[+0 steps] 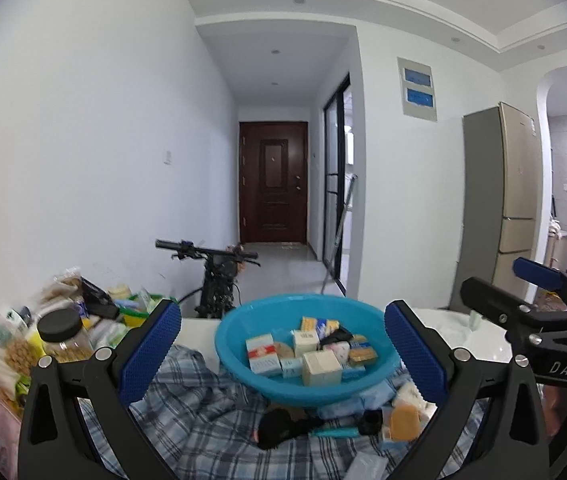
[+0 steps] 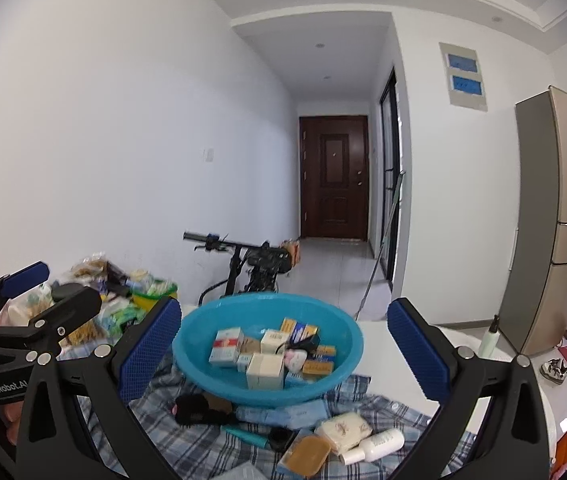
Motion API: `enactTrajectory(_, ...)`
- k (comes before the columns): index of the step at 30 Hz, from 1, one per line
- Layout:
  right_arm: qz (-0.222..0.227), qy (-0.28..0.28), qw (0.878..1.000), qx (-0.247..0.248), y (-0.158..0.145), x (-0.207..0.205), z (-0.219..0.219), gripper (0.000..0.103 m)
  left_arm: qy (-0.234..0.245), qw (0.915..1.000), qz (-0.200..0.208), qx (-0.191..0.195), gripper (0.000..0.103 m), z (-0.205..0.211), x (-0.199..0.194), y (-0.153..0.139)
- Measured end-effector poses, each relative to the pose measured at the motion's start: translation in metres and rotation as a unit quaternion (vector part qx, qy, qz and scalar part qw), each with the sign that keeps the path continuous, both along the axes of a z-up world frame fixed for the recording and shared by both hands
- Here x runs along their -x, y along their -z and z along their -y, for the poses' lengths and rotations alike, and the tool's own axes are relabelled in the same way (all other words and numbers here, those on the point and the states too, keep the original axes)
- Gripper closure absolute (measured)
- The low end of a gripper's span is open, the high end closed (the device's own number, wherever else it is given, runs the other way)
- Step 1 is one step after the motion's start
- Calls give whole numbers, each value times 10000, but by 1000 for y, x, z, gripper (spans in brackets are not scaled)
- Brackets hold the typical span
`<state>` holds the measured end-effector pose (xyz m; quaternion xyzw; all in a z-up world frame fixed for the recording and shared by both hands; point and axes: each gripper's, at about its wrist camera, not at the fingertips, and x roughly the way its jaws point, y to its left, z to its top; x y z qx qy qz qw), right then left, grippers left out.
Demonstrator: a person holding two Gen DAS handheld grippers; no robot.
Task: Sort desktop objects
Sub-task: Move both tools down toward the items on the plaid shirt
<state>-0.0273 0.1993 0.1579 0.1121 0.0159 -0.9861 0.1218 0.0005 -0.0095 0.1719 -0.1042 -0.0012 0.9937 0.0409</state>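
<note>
A blue plastic basin (image 1: 243,372) (image 2: 203,376) holds several small boxes (image 1: 319,366) (image 2: 265,370) and rests on a plaid cloth (image 1: 199,420) (image 2: 203,440). In front of it lie a black brush (image 1: 283,428) (image 2: 195,404), a teal tube (image 2: 243,434), an amber soap (image 1: 403,422) (image 2: 309,456), a white soap (image 2: 343,428) and a white bottle (image 2: 379,444). My left gripper (image 1: 281,354) is open and empty, above the cloth before the basin. My right gripper (image 2: 283,350) is open and empty too. Each gripper shows in the other's view, the right one (image 1: 523,292) and the left one (image 2: 43,284).
A pile of snack bags and a jar (image 1: 61,336) (image 2: 123,300) sits at the table's left. A white table (image 1: 463,336) (image 2: 383,344) extends right, with a spray bottle (image 2: 491,336). A bicycle (image 1: 219,276) (image 2: 255,268) and fridge (image 2: 551,220) stand behind.
</note>
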Motion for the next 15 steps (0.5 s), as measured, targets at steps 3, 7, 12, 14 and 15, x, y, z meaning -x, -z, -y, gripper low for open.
enactTrajectory(3,171,30,9998,18,15,0,-3,0,-37,9999,140,3,0,0,1,14)
enactTrajectory(7,433,1,9990,54,33,2,-7,0,-45,9992,387,-23,0,1,6,32)
enactTrajectory(12,720,1,9974,87,53,4,-9,0,-39,9975,698,-70,0,2,12,55)
enactTrajectory(14,817,18,9966,56,61,5,-8,0,-9,9961,879,-85,0,0,15,66)
enactTrajectory(15,863,24,9963,43,64,6,-8,0,3,9955,942,-85,0,0,16,70)
